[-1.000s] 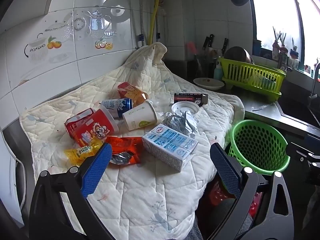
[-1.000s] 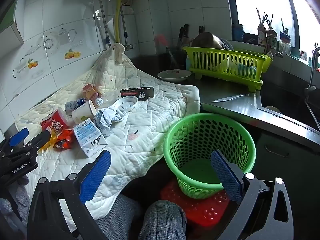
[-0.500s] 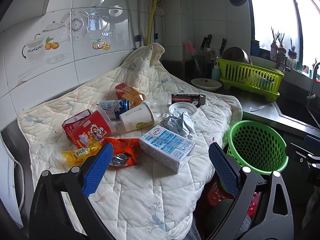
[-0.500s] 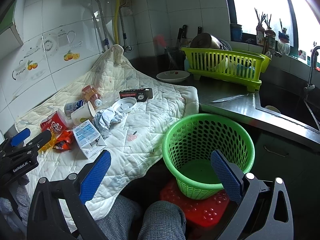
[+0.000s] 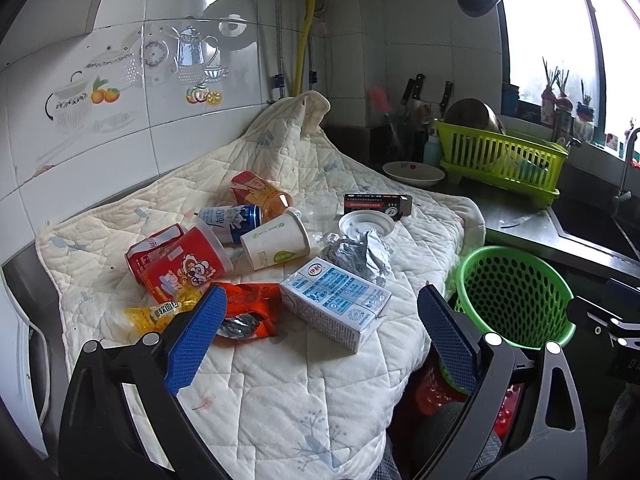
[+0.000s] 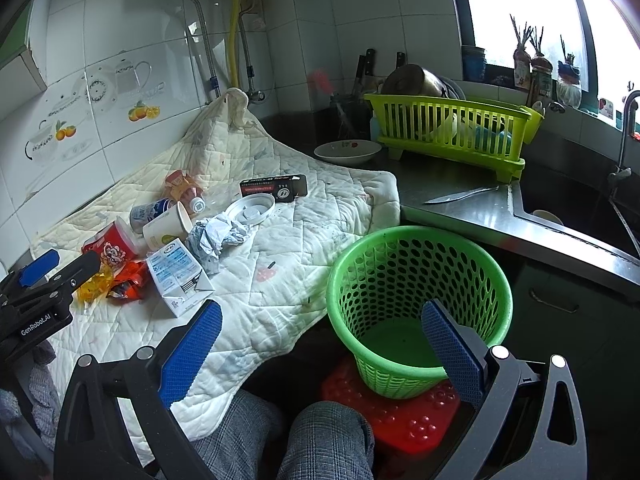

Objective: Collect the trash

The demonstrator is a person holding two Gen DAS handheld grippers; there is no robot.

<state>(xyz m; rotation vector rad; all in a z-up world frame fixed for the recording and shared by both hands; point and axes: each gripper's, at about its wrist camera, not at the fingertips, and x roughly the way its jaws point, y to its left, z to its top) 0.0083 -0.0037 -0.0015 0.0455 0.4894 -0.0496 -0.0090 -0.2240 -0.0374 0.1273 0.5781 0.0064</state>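
L gripper (image 5: 320, 332) nearer boxy carton (image 5: 335, 303) | perforated plastic basket (image 6: 418, 304) | quilted cloth (image 5: 280, 384)

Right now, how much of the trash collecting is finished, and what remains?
Nothing looks done: the green basket shows only its bare bottom. Nothing is in hand: the left gripper and the right gripper are both open. Left on the quilt: the milk carton, paper cup, cans, wrappers, crumpled foil.

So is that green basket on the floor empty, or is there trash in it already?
Empty. The right wrist view looks down into the green basket and shows only its bare green bottom; the trash lies on the quilted cloth.
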